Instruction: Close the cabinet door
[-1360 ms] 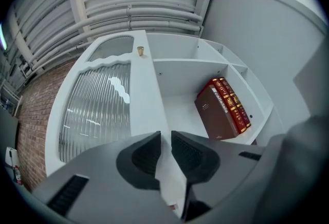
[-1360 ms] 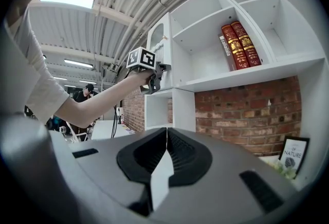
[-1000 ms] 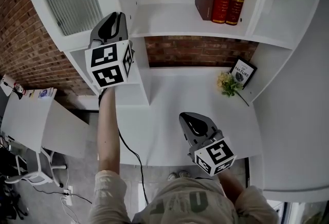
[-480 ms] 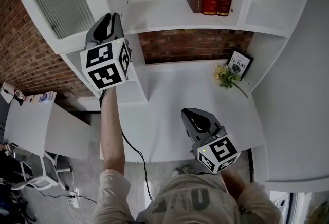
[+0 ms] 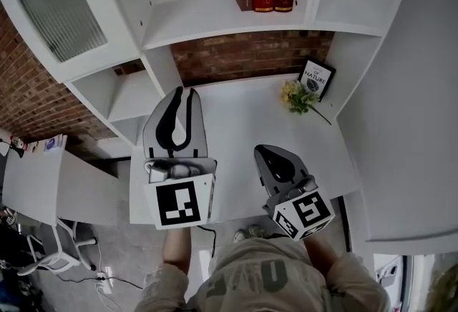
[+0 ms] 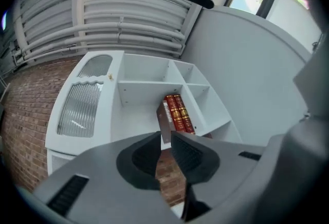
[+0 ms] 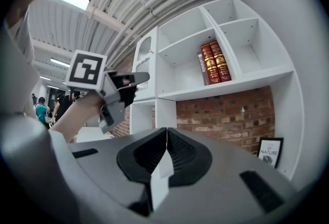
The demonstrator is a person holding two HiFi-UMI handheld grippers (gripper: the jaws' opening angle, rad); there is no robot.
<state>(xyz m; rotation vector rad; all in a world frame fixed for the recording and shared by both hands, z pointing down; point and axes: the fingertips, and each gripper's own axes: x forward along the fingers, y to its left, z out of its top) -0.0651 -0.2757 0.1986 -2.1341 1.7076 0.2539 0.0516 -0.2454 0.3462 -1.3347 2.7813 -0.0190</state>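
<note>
Your left gripper (image 5: 182, 93) hangs over the desk (image 5: 236, 114) with its jaws a narrow way apart and nothing between them. Your right gripper (image 5: 267, 152) is just beside it, jaws closed tip to tip, empty. The door (image 5: 61, 13), ribbed glass, is at the shelf unit's (image 5: 215, 17) upper left, well apart from both grippers, and looks flush with the front.
</note>
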